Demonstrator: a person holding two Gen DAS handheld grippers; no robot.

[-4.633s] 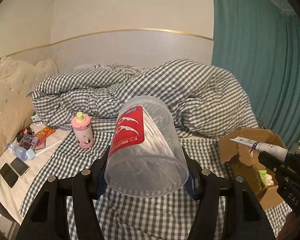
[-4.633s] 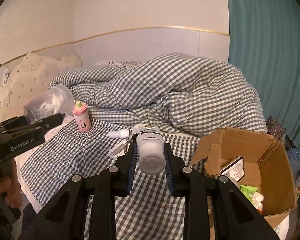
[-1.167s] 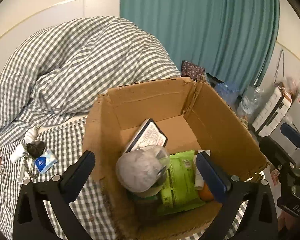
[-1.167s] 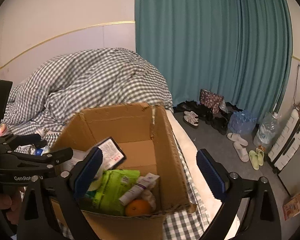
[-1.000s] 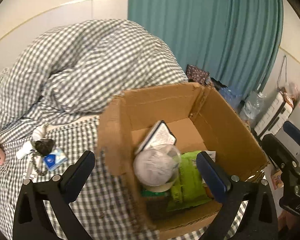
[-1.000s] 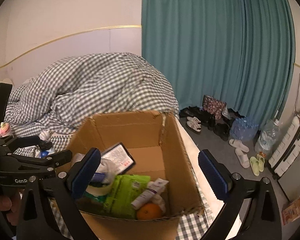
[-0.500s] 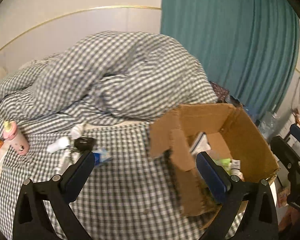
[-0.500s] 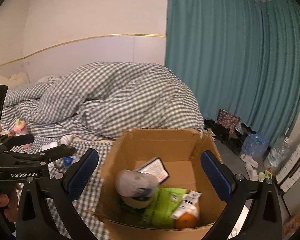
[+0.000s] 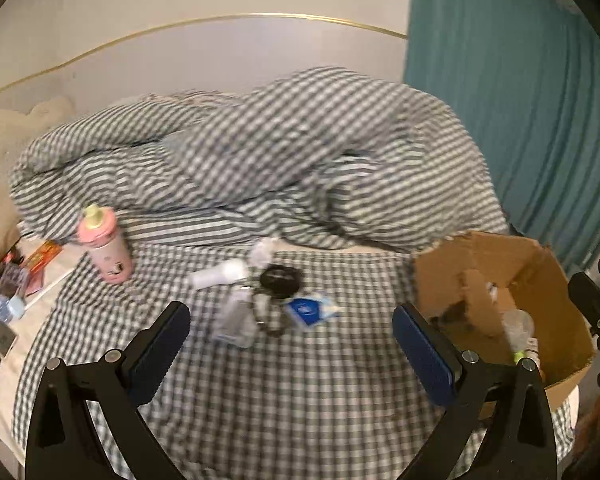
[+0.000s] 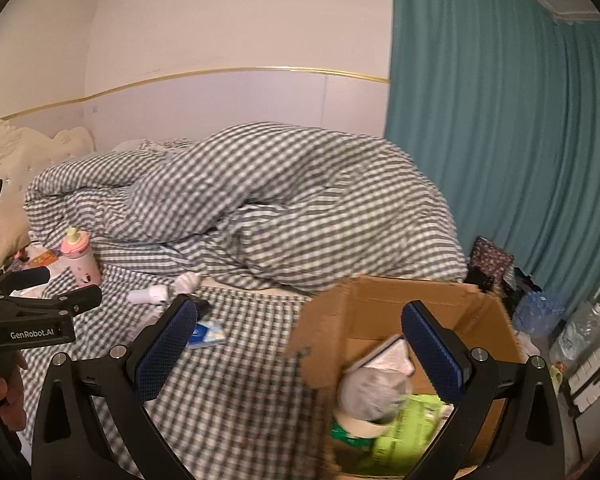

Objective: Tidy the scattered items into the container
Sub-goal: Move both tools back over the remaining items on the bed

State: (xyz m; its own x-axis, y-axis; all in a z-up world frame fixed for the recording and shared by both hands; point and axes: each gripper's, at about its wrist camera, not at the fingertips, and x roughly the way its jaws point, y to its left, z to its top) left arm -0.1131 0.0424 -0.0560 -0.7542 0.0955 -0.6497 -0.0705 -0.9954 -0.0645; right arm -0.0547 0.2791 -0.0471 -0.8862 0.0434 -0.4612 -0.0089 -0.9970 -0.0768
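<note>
Checked bedding (image 9: 300, 392) fills your view now that your left tool (image 9: 291, 350) has swung off the cardboard box (image 9: 556, 276) at the bed's right edge. Both tools gape empty, the right tool (image 10: 299, 346) too. Your jar (image 10: 374, 394) lies tilted inside the box; a white tube (image 9: 219, 275) lies crosswise on the bed.

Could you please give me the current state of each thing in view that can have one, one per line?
Left gripper: jaws open, empty.
Right gripper: jaws open, empty.
Cardboard box: flaps open, partly filled.
Clear jar: in the box.
Pink bottle: upright on the bed.
White tube: lying flat.
Blue packet: lying flat.
</note>
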